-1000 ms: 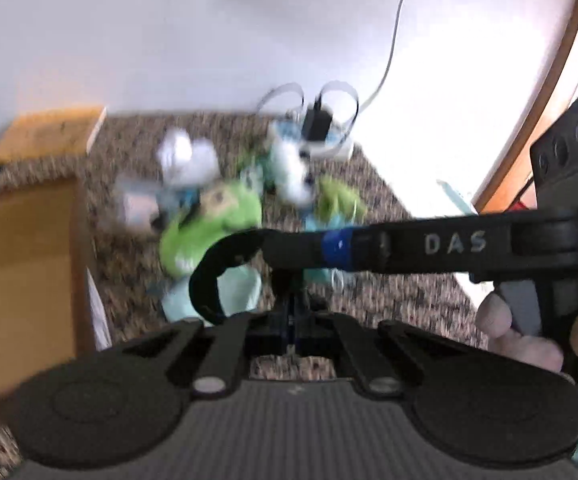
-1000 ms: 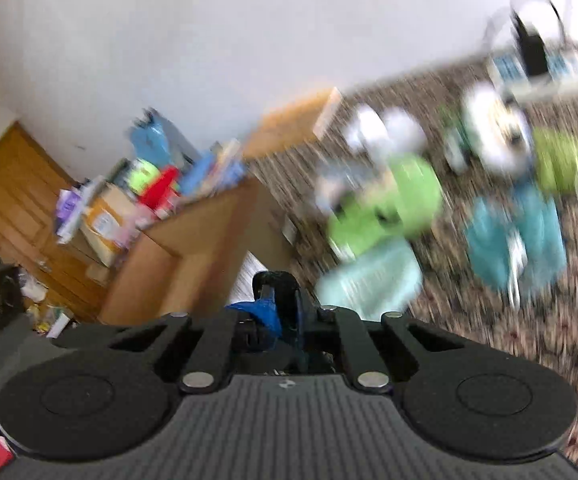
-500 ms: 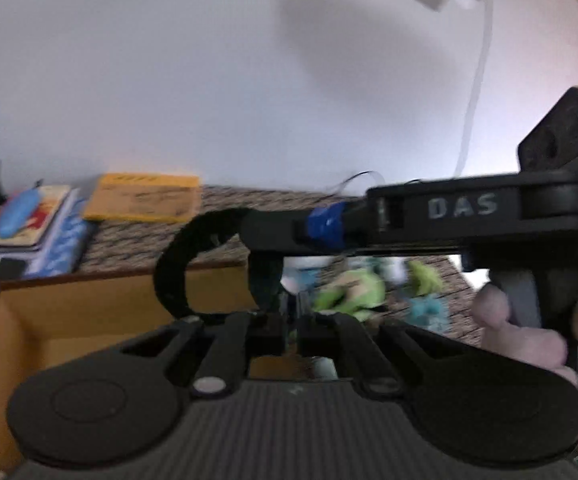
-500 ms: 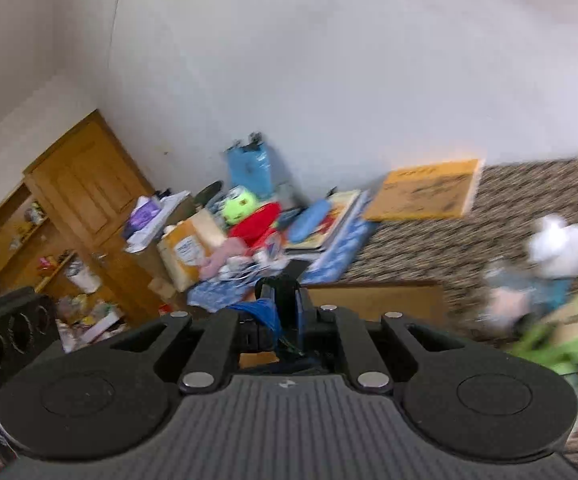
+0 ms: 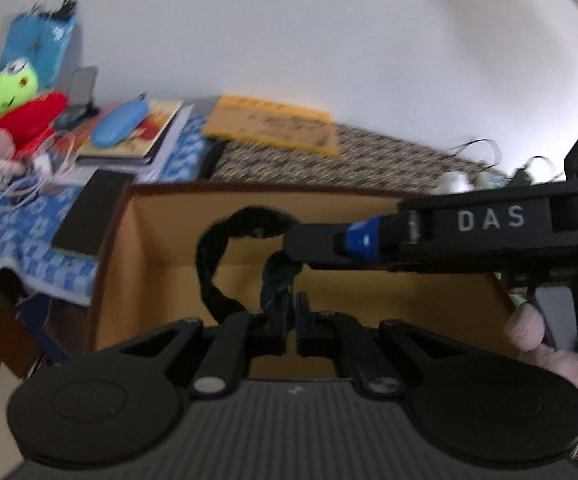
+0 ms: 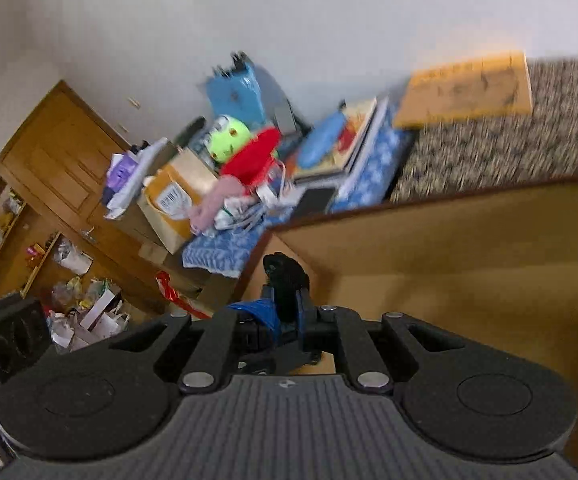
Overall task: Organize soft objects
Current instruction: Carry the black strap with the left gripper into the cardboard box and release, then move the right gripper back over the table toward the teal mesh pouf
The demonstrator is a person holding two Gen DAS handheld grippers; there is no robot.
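A black fuzzy loop (image 5: 209, 280) of soft fabric hangs stretched between both grippers above an open cardboard box (image 5: 249, 190). My left gripper (image 5: 291, 312) is shut on one end of the loop. My right gripper (image 5: 295, 242) reaches in from the right, held by a hand (image 5: 549, 356), and is shut on the other end. In the right wrist view the right gripper (image 6: 285, 306) pinches the black loop (image 6: 285, 272) between blue-taped fingers, over the box's (image 6: 469, 260) near corner. The box's inside shows only bare cardboard.
Left of the box, a blue checked cloth (image 5: 17, 232) carries a green-faced plush (image 5: 9, 92), books (image 5: 137, 136) and cables. A yellow envelope (image 5: 273, 126) lies on the patterned cover (image 5: 369, 164) behind. A wooden cupboard (image 6: 49, 152) and floor clutter lie far left.
Both grippers swung left together, away from the pile of plush toys on the patterned cover to above the cardboard box. They kept hold of the black loop throughout.
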